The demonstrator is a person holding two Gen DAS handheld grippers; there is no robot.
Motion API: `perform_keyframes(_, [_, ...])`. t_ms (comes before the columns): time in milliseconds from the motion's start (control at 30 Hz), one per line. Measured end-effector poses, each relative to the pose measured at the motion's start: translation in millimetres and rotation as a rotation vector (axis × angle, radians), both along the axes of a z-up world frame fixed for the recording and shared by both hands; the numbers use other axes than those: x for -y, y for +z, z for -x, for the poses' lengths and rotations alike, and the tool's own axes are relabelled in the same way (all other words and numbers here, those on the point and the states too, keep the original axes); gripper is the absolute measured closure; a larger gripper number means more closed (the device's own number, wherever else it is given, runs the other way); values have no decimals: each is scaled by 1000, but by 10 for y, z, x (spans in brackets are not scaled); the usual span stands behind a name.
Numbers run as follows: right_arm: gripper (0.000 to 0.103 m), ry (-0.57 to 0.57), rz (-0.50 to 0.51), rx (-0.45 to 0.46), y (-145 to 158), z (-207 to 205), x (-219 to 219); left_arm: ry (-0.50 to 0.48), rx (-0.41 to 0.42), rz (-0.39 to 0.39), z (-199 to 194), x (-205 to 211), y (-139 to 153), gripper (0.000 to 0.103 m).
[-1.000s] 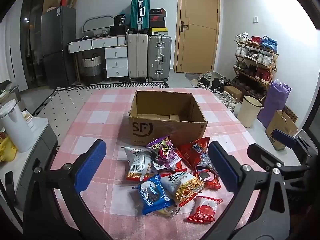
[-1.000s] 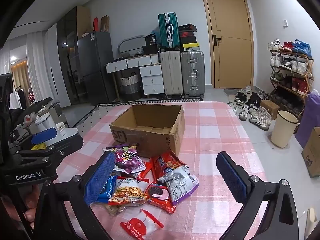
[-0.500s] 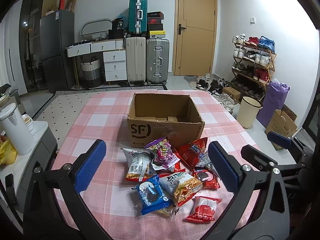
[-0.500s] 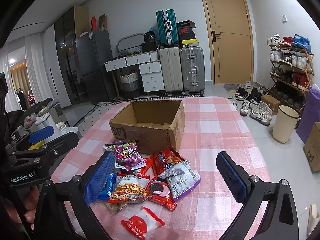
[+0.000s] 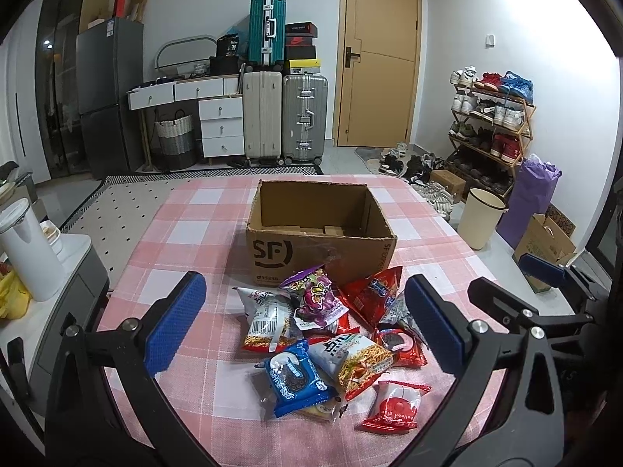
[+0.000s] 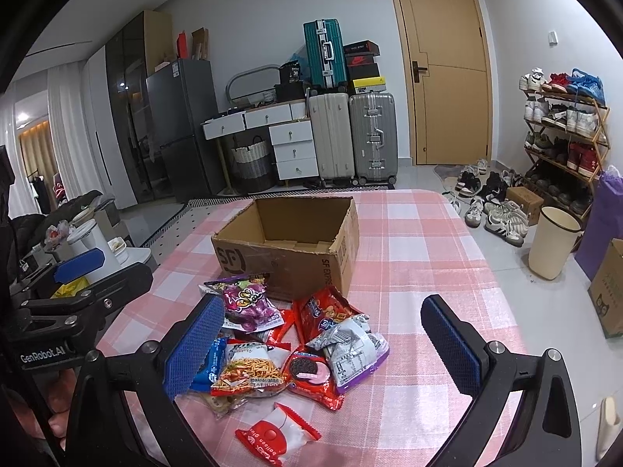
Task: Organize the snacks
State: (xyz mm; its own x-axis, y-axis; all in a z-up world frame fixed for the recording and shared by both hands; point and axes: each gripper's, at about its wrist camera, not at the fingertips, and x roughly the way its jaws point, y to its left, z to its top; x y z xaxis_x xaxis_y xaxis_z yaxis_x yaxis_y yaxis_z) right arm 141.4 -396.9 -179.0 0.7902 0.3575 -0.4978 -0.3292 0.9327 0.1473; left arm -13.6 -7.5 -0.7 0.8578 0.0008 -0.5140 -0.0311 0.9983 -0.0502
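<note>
Crinkly foil snack packets (image 5: 331, 334) lie heaped on your pink checked tablecloth (image 5: 187, 210), just in front of the open cardboard box (image 5: 319, 233), the purple grape bag (image 6: 245, 303) nearest its wall. Your left gripper (image 5: 303, 327) and right gripper (image 6: 323, 350) both hover over the heap, jaws spread wide, holding nothing. Suitcases (image 5: 284, 116) stand beyond.
</note>
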Motion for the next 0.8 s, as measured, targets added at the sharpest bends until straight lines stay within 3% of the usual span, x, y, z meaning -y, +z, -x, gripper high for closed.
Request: perform_keyframes(800, [0,5,-18,2,26,8,10,24,-11,11,15,-79,0,1])
